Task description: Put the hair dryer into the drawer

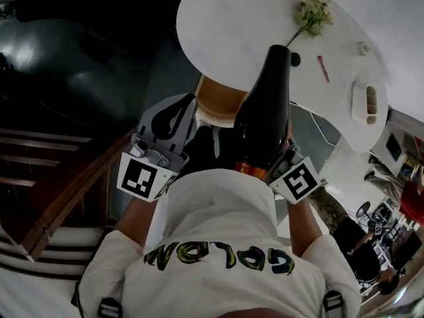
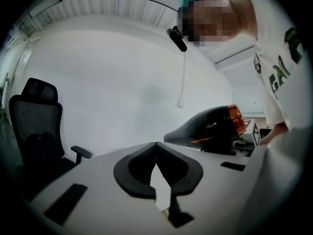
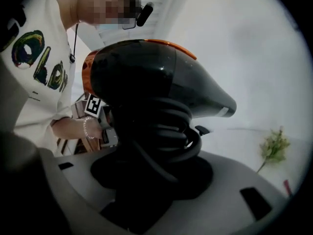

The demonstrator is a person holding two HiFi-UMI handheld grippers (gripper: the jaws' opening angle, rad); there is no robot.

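The biggest thing is the round white desk [image 1: 232, 18], up at 12 o'clock from the person. Next is the person in a white shirt [image 1: 218, 244] with colored letters, standing close to the desk.

Just under the desk edge there is a brown wooden box [image 1: 218, 97]. It may be where the drawer is, but I cannot tell, and I see no open drawer.

The hair dryer [image 1: 265, 111] is black with an orange ring. It is not in a drawer yet. It is up in the air, in front of the person's chest. Its long side runs from 6 o'clock to 12 o'clock, and its nose points at 12, over the desk edge.

The right hand-held gripper [image 1: 281, 165] is clamped on the hair dryer's handle, where the black cord is wound round. The dryer sticks out from it toward 12 o'clock.

The left hand-held gripper [image 1: 177, 114] sits at 9 o'clock from the dryer, with the wooden box between them. Its jaws are together and hold nothing. I think this free one is nearer the box, so it could pull the drawer open while the other keeps the dryer.

On the desk lie a little green sprig [image 1: 313, 12] and a small red pen [image 1: 322, 68], well apart from the dryer.
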